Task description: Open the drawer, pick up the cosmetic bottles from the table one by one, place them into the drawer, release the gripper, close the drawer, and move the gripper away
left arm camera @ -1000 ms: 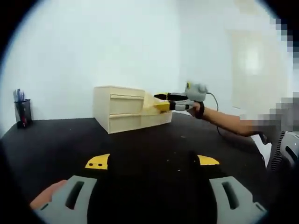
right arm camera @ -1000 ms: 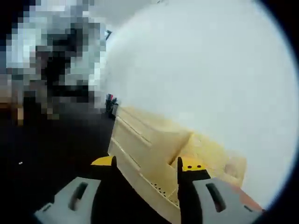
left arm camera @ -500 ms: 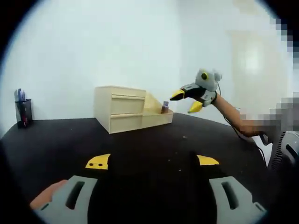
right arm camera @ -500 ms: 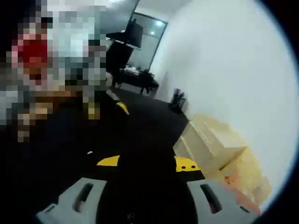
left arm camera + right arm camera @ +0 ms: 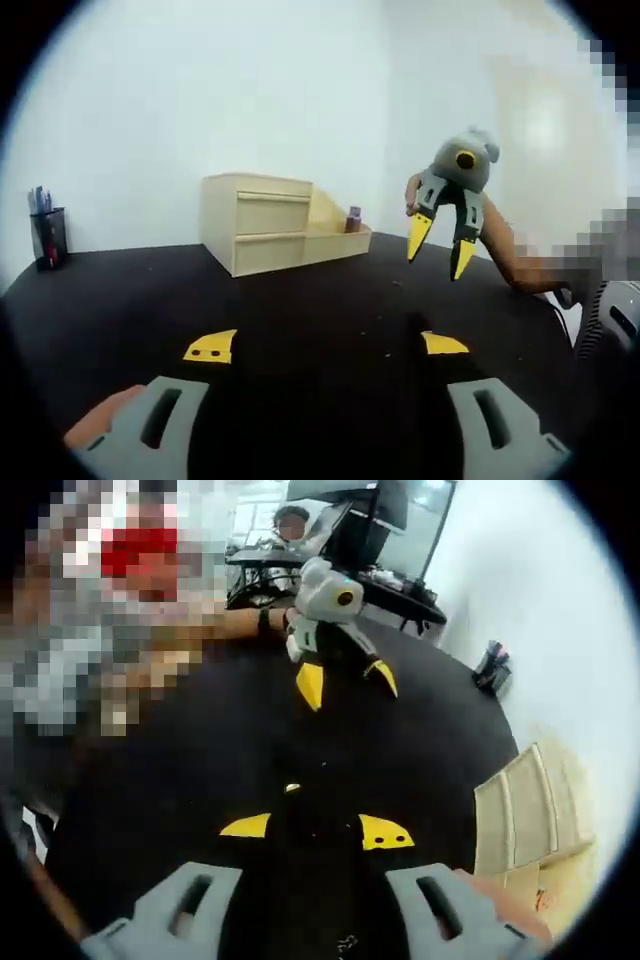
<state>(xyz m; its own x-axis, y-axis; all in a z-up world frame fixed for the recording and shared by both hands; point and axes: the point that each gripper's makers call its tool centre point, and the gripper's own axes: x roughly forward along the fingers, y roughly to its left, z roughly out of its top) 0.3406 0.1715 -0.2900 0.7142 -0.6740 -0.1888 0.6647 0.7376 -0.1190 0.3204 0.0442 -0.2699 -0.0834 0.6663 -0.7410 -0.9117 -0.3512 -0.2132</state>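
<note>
In the left gripper view the pale wooden drawer chest (image 5: 258, 233) stands at the back of the black table (image 5: 300, 300). Its lower drawer (image 5: 338, 244) is pulled out to the right, and a small cosmetic bottle (image 5: 354, 219) stands upright in it. My right gripper (image 5: 440, 246) hangs above the table to the right of the drawer, open, yellow tips pointing down, nothing held. My left gripper (image 5: 327, 346) is open and low over the near table. In the right gripper view my right gripper (image 5: 317, 830) is open above the table, facing the open left gripper (image 5: 344, 682); the drawer chest (image 5: 522, 802) lies at the right edge.
A black pen holder (image 5: 46, 240) stands at the table's far left, and appears as a pen holder (image 5: 490, 663) near the wall. A small pale speck (image 5: 291, 788) lies on the table. A person's forearm (image 5: 500, 258) reaches in from the right. Desks and monitors fill the room behind.
My right gripper has pulled back from the open drawer, leaving a bottle in it, and has swung round to face the table and the left gripper. The left gripper has stayed put.
</note>
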